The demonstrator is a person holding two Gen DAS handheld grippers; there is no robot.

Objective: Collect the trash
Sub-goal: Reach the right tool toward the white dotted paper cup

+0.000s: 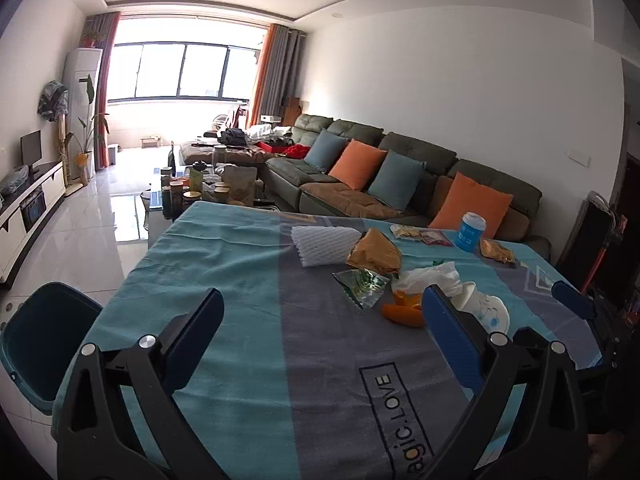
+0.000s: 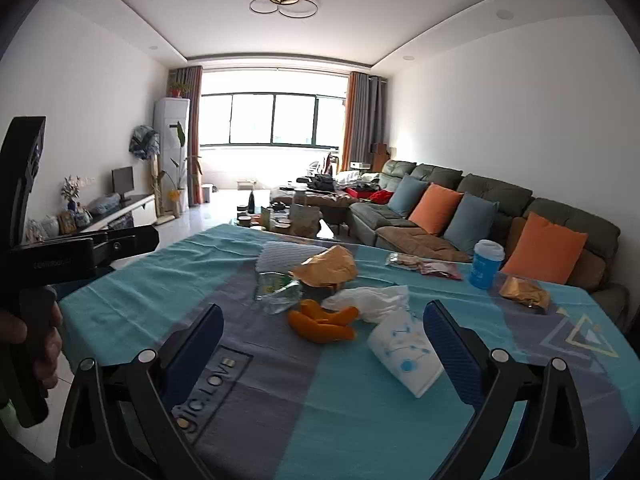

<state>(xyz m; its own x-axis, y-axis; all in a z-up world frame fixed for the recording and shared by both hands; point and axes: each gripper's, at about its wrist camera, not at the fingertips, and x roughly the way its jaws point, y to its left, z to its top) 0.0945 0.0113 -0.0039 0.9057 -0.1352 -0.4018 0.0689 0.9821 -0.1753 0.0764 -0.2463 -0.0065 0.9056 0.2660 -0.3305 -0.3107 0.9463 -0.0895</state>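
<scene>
Beside the orange peel (image 2: 322, 324) on the bench (image 2: 360, 420), both hand-held grippers, left (image 1: 322, 334) and right (image 2: 322, 346), gape wide, empty; collecting seems not yet begun; next, the right closes on the paper cup (image 2: 404, 354).

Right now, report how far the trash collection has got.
Nothing looks collected yet. Both the left gripper and right gripper are open and hold nothing. Still on the tablecloth: paper cup, orange peel, tissue, gold wrapper, foam net. The bin stands beside the table.
</scene>
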